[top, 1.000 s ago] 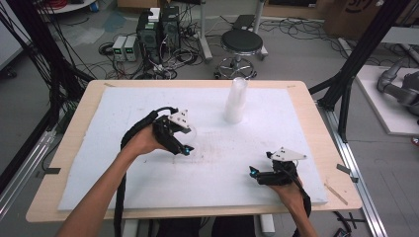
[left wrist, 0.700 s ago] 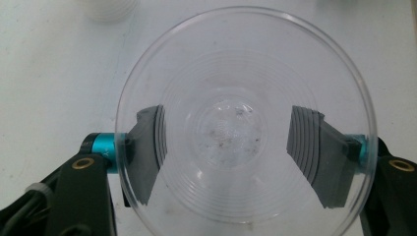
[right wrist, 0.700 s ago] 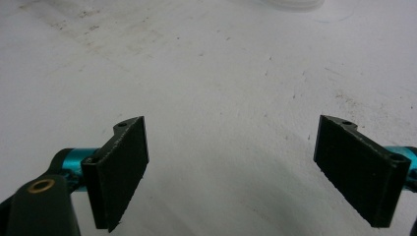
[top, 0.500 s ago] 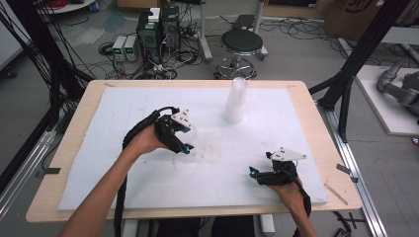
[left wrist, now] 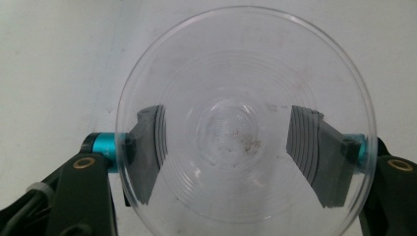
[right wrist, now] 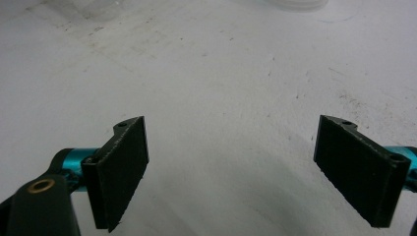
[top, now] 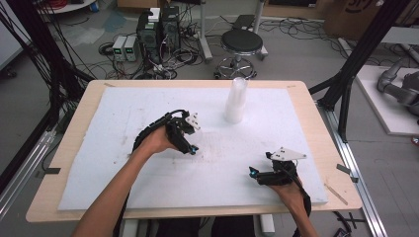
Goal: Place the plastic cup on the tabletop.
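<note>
Left gripper (left wrist: 241,147) pinches a clear cup (left wrist: 246,123) over the white mat (top: 123,113).

Its jaws press the cup's wall from both sides, mouth toward the camera; in the high view the left gripper (top: 190,145) hangs low, mid-mat, near the cup stack (top: 236,101). Right gripper (right wrist: 236,167) rests spread, nothing between its jaws. The step looks like setting the single cup down; next, lower until it sits flat, then release.

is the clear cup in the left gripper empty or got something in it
Empty of liquid. The left gripper view looks straight into the cup to its bare bottom, which carries just a few brown specks; the grey pads show through its wall.
</note>
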